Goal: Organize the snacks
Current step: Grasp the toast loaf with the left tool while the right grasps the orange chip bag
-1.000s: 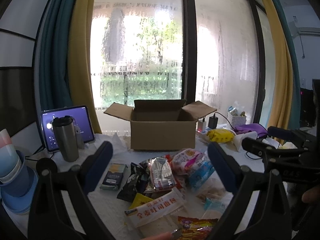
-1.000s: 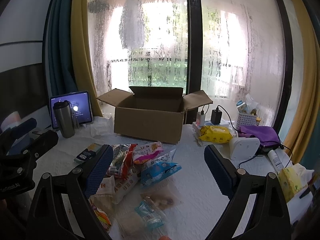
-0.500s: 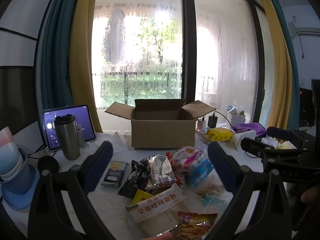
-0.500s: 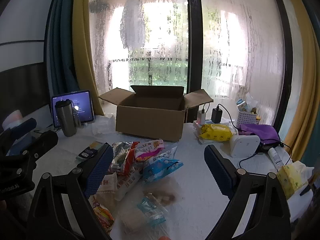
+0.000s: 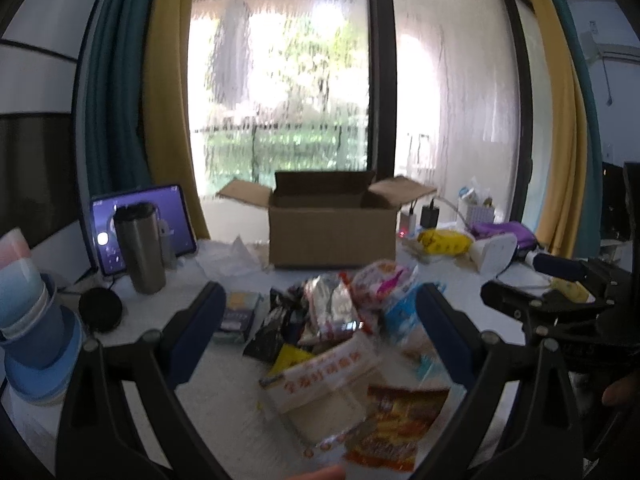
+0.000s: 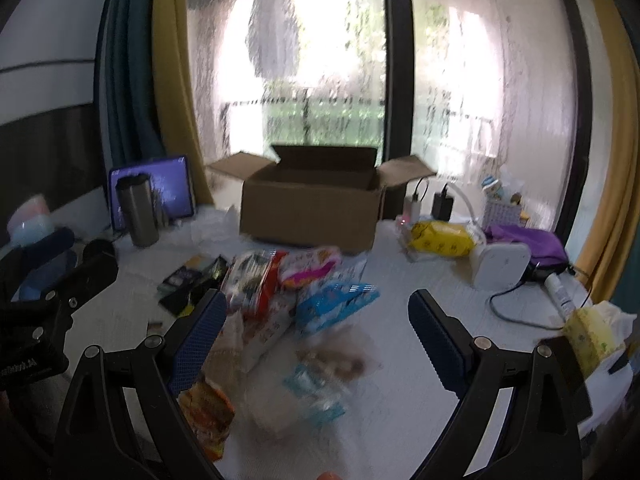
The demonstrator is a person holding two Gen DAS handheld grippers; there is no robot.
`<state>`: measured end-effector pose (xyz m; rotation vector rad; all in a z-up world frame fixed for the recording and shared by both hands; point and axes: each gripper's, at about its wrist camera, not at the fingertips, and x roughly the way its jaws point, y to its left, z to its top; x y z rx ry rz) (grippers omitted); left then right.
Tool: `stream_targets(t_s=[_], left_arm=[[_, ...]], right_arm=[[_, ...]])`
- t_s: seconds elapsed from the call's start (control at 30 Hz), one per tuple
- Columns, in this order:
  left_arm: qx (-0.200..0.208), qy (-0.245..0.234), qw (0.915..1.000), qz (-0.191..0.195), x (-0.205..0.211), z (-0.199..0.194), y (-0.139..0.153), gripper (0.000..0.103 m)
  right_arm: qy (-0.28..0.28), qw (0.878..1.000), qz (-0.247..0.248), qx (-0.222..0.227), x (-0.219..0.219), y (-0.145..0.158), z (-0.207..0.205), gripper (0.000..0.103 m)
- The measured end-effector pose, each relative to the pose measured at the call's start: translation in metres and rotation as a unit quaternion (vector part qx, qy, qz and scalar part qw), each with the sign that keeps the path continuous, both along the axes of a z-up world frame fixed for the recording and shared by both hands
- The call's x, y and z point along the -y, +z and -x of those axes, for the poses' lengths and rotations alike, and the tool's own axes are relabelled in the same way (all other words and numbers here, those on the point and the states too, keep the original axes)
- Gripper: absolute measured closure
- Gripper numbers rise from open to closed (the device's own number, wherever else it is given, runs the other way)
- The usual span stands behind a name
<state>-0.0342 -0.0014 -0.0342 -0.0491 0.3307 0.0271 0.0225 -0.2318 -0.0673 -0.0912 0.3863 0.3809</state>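
- Rain-streaked windows with yellow and teal curtains stand behind a white desk [image 5: 224,364].
- At the back of the desk sits an open cardboard box [image 5: 332,226], flaps spread.
- Just in front of the box lies a loose pile of snacks [image 5: 344,320], blurred in both views; an orange packet [image 5: 400,424] is nearest the left camera.
- Left gripper [image 5: 320,320] hovers above the pile, fingers spread wide, nothing between them.
- Right gripper [image 6: 316,332] hangs likewise over the snacks, fingers apart and empty.
- A steel tumbler [image 5: 140,248] stands before a lit tablet [image 5: 176,216] at the left.

Both claws nearer the snack pile [image 5: 340,332].
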Motion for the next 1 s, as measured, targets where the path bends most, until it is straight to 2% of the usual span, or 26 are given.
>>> stream_targets(t_s=[0.3,0.47,0.63,0.73,0.83,1.0], left_arm=[[-0.059,0.017,0.9981,0.004,-0.016,0.005,-0.039,0.006],[-0.095,0.024,0.9951,0.018,-0.03,0.003,-0.062,0.006],[-0.115,0.028,0.9925,0.03,-0.039,-0.003,-0.079,0.006],[-0.133,0.029,0.9902,0.031,-0.041,-0.01,-0.09,0.006],[-0.155,0.016,0.9864,0.052,-0.043,-0.018,-0.099,0.006],[-0.201,-0.014,0.9756,0.087,-0.04,-0.038,-0.116,0.006]], right_arm=[[0.042,0.996,0.021,-0.082,-0.025,-0.053,-0.002,0.008],[0.076,0.987,0.012,-0.144,-0.038,-0.078,-0.004,0.008],[0.109,0.978,0.016,-0.176,-0.055,-0.091,-0.005,0.011],[0.121,0.974,0.027,-0.19,-0.065,-0.099,-0.008,0.024],[0.134,0.972,0.032,-0.188,-0.071,-0.102,-0.012,0.052],[0.146,0.969,0.019,-0.2,-0.062,-0.102,-0.022,0.058]])
